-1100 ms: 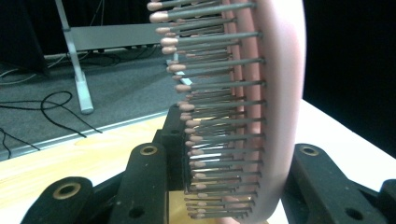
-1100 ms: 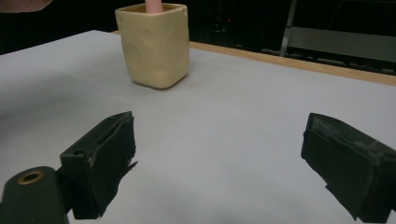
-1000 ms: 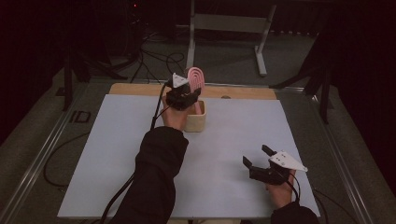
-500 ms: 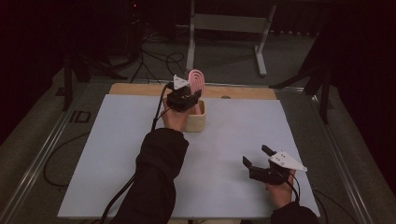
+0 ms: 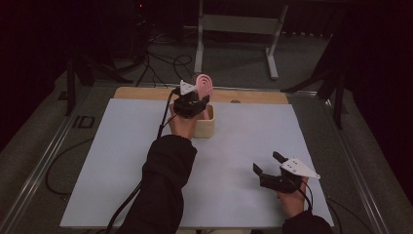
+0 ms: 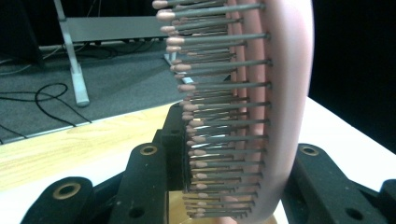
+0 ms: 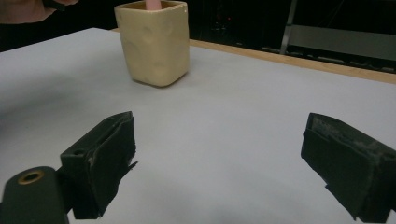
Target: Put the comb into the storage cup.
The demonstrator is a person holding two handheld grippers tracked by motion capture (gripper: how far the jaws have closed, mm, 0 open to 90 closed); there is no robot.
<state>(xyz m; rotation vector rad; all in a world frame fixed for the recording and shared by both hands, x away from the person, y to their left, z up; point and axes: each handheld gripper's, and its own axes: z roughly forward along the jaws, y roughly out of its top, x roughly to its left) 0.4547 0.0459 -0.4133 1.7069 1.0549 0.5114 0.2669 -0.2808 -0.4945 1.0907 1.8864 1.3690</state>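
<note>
A pink hairbrush (image 5: 204, 86) with metal bristles stands upright with its handle down in a cream square cup (image 5: 204, 127) at the far middle of the table. My left gripper (image 5: 195, 103) is over the cup, shut on the brush. In the left gripper view the brush head (image 6: 280, 93) sits between the two jaws, bristles toward the left jaw, back against the right one. My right gripper (image 5: 267, 162) rests low at the near right of the table, open, with nothing between its pads (image 7: 107, 158). It faces the cup (image 7: 154, 44), from whose mouth the pink handle (image 7: 152, 3) sticks out.
A white sheet (image 5: 122, 161) covers the table, with a wooden strip (image 5: 146, 92) along its far edge. Beyond the table stands a metal stand (image 5: 234, 24), with cables (image 5: 160, 61) on the dark floor. A cable trails from the left gripper along the sleeve.
</note>
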